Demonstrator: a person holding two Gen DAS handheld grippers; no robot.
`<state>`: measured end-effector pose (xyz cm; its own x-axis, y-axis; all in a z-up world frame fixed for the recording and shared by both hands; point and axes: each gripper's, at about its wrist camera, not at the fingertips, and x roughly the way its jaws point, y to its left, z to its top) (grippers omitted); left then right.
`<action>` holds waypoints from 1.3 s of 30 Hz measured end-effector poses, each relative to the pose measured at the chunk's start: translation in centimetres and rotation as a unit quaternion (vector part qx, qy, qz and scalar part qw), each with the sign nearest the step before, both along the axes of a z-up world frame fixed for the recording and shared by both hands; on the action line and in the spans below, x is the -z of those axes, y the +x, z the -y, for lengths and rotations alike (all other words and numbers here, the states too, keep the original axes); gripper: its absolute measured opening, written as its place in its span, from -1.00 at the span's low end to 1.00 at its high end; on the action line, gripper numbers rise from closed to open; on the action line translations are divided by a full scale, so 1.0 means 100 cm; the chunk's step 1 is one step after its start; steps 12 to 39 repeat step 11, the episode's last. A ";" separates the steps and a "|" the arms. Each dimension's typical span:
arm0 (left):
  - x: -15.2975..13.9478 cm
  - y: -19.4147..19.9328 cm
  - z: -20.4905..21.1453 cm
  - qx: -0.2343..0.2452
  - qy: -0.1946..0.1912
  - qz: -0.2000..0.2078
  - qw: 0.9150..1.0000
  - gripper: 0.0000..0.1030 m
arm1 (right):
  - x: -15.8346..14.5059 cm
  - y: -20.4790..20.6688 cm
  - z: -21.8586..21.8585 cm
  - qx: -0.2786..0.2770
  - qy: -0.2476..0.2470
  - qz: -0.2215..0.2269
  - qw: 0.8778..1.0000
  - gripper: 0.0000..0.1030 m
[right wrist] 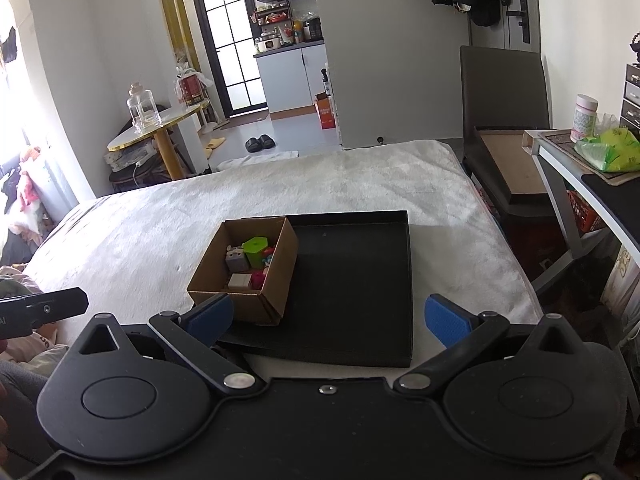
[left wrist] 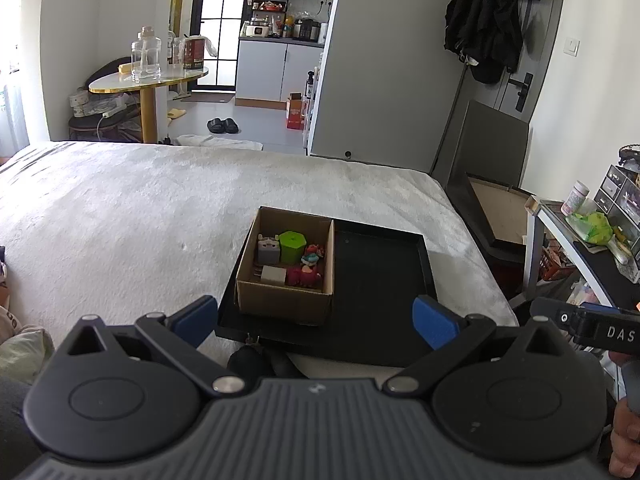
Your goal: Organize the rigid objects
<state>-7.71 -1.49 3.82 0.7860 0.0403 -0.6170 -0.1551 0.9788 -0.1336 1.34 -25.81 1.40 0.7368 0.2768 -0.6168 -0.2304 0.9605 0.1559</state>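
A: What sits in the box (left wrist: 285, 268)?

B: Small hard toys packed close: a green faceted pot (left wrist: 292, 246), a grey blocky figure (left wrist: 268, 250), a pale cube (left wrist: 273, 275), a magenta piece (left wrist: 303, 277) and a bright figurine (left wrist: 313, 256). The box is plain corrugated cardboard, open-topped and square.

A: And where does it stand?

B: In the left part of a shallow black tray (left wrist: 380, 276), matte, with low straight walls. The tray lies on a bed (left wrist: 132, 216) under a pale plush cover.

A: The grippers?

B: The left gripper (left wrist: 316, 322) hangs near the tray's front edge, its blue ribbed pads spread wide with nothing between them. The right gripper (right wrist: 330, 318) hangs likewise, fingers wide apart, also holding nothing.
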 end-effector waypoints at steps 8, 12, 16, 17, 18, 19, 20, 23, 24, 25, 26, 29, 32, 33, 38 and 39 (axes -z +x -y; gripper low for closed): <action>-0.002 -0.002 0.004 0.009 0.007 0.002 1.000 1.00 | 0.000 0.000 0.001 -0.001 0.000 -0.003 1.000 1.00; -0.003 -0.003 0.005 0.012 0.006 0.003 1.000 1.00 | -0.001 0.000 0.000 -0.001 0.000 -0.004 1.000 1.00; -0.003 -0.003 0.005 0.012 0.006 0.003 1.000 1.00 | -0.001 0.000 0.000 -0.001 0.000 -0.004 1.000 1.00; -0.003 -0.003 0.005 0.012 0.006 0.003 1.000 1.00 | -0.001 0.000 0.000 -0.001 0.000 -0.004 1.000 1.00; -0.003 -0.003 0.005 0.012 0.006 0.003 1.000 1.00 | -0.001 0.000 0.000 -0.001 0.000 -0.004 1.000 1.00; -0.003 -0.003 0.005 0.012 0.006 0.003 1.000 1.00 | -0.001 0.000 0.000 -0.001 0.000 -0.004 1.000 1.00; -0.003 -0.003 0.005 0.012 0.006 0.003 1.000 1.00 | -0.001 0.000 0.000 -0.001 0.000 -0.004 1.000 1.00; -0.003 -0.003 0.005 0.012 0.006 0.003 1.000 1.00 | -0.001 0.000 0.000 -0.001 0.000 -0.004 1.000 1.00; -0.003 -0.003 0.005 0.012 0.006 0.003 1.000 1.00 | -0.001 0.000 0.000 -0.001 0.000 -0.004 1.000 1.00; -0.003 -0.003 0.005 0.012 0.006 0.003 1.000 1.00 | -0.001 0.000 0.000 -0.001 0.000 -0.004 1.000 1.00; -0.003 -0.003 0.005 0.012 0.006 0.003 1.000 1.00 | -0.001 0.000 0.000 -0.001 0.000 -0.004 1.000 1.00; -0.003 -0.003 0.005 0.012 0.006 0.003 1.000 1.00 | -0.001 0.000 0.000 -0.001 0.000 -0.004 1.000 1.00; -0.003 -0.003 0.005 0.012 0.006 0.003 1.000 1.00 | -0.001 0.000 0.000 -0.001 0.000 -0.004 1.000 1.00; -0.003 -0.003 0.005 0.012 0.006 0.003 1.000 1.00 | -0.001 0.000 0.000 -0.001 0.000 -0.004 1.000 1.00; -0.003 -0.003 0.005 0.012 0.006 0.003 1.000 1.00 | -0.001 0.000 0.000 -0.001 0.000 -0.004 1.000 1.00; -0.003 -0.003 0.005 0.012 0.006 0.003 1.000 1.00 | -0.001 0.000 0.000 -0.001 0.000 -0.004 1.000 1.00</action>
